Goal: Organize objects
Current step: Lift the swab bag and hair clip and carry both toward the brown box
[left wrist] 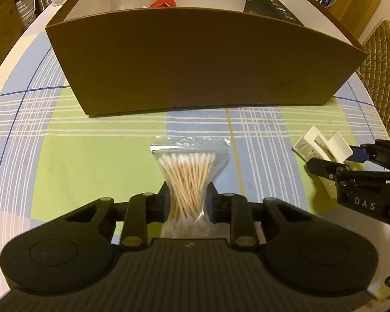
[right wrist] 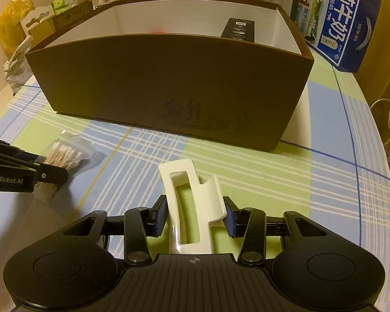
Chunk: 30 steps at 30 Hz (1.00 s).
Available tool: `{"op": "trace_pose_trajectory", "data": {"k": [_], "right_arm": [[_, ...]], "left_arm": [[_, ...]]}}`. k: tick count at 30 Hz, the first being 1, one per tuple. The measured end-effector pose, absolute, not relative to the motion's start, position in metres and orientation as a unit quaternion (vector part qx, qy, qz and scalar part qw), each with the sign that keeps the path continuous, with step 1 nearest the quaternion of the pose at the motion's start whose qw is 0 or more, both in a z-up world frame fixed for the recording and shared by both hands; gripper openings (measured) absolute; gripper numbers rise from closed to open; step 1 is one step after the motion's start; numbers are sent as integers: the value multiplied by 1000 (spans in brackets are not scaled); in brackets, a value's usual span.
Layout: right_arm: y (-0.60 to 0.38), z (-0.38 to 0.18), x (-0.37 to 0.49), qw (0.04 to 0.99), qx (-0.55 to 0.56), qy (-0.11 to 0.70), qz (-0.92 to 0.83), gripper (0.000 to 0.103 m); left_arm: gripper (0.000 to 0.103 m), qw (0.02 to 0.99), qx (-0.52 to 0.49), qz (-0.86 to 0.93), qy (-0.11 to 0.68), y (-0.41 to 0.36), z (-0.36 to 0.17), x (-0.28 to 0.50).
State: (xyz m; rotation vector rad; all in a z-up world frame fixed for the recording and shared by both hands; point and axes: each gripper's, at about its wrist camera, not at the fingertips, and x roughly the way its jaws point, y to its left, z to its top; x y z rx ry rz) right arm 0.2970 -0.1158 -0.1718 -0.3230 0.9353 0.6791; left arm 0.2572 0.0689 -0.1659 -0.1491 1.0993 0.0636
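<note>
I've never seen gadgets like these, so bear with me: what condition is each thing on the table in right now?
Left gripper: shut on the bag.
Bag of cotton swabs: sealed, pinched at the middle.
Right gripper: shut on the clip.
White hair clip: gripped.
Brown box: open-topped, upright, partly filled.

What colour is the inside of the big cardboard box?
White inside the brown cardboard box, against its brown outer walls; the right wrist view shows it best.

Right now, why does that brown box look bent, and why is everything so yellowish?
Left wrist view: the fisheye lens bows the straight brown cardboard box and curves the plaid tablecloth lines; warm, dim indoor light tints everything yellow. Right wrist view: same bowing, a glossy highlight on the white hair claw clip, and dark vignetted corners.
</note>
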Motion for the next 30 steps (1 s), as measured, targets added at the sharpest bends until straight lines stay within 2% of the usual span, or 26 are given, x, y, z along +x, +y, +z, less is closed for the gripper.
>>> {"op": "trace_pose_trajectory", "data": {"k": [30], "right_arm": [[-113,-143,276,831,-130,417,344,41]], "left_arm": [[21,871,-77,25,485,72,-129,234]]}}
